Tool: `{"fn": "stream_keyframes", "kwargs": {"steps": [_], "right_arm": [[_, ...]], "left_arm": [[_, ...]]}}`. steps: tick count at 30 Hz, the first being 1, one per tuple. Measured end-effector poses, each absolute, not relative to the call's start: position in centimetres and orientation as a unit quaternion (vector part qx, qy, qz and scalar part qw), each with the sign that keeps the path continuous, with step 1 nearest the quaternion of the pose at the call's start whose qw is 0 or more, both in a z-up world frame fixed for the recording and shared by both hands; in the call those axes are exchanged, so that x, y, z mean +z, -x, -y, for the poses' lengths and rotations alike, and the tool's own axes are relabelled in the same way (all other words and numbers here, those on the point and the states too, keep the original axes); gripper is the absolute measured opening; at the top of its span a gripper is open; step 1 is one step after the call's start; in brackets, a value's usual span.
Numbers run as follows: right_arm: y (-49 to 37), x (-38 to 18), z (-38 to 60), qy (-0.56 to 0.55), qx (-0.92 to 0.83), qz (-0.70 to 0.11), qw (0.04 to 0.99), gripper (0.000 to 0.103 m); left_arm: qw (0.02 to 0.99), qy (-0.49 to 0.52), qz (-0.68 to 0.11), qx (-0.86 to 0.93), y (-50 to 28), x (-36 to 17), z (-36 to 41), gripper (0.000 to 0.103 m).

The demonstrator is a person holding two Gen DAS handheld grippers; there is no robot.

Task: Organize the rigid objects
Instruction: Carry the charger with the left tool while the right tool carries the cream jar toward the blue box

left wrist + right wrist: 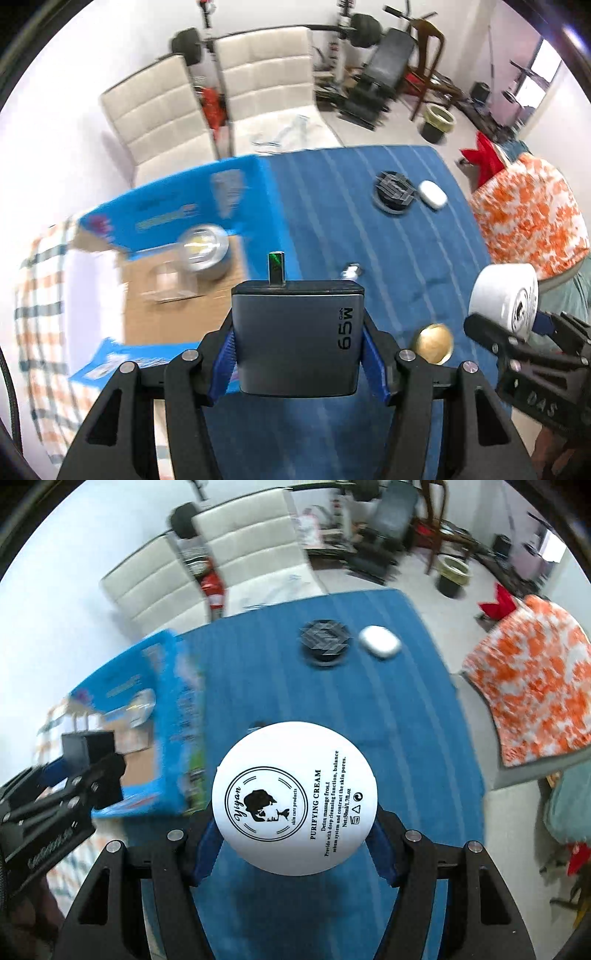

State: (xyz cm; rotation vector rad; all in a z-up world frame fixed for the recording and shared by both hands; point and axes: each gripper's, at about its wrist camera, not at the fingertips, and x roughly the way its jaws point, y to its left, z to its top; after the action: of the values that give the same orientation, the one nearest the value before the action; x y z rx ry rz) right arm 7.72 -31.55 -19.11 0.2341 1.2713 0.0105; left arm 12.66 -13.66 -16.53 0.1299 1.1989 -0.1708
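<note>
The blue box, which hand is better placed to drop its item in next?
Left, probably. The left gripper, shut on the charger, is right at the blue box. The right gripper holds the cream jar over the blue cloth, with the box off to its left.

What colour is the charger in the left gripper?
Dark grey, with black 65W lettering; the charger shows best in the left wrist view.

At frame left the open blue box [166,221] already held a silver tin [205,251]. The blue cloth [332,221] lay bare at centre; a black disc [393,190] and white case [432,194] blocked upper right.
</note>
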Motion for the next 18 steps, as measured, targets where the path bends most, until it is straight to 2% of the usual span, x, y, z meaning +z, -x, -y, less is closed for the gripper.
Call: {"fn": "stream_keyframes", "kwargs": {"steps": [6, 18], "right_arm": [[-7.1, -16.8, 24.3, -0.083, 0.056, -0.58, 0.809, 0.069], [-8.0, -14.4, 14.9, -0.045, 0.1, -0.566, 0.817, 0.069]], "left_arm": [[0.83, -0.038, -0.556, -0.031, -10.0, -14.3, 6.5, 0.056], [0.836, 0.009, -0.548, 0.031, -8.4, -13.4, -2.7, 0.056]]}}
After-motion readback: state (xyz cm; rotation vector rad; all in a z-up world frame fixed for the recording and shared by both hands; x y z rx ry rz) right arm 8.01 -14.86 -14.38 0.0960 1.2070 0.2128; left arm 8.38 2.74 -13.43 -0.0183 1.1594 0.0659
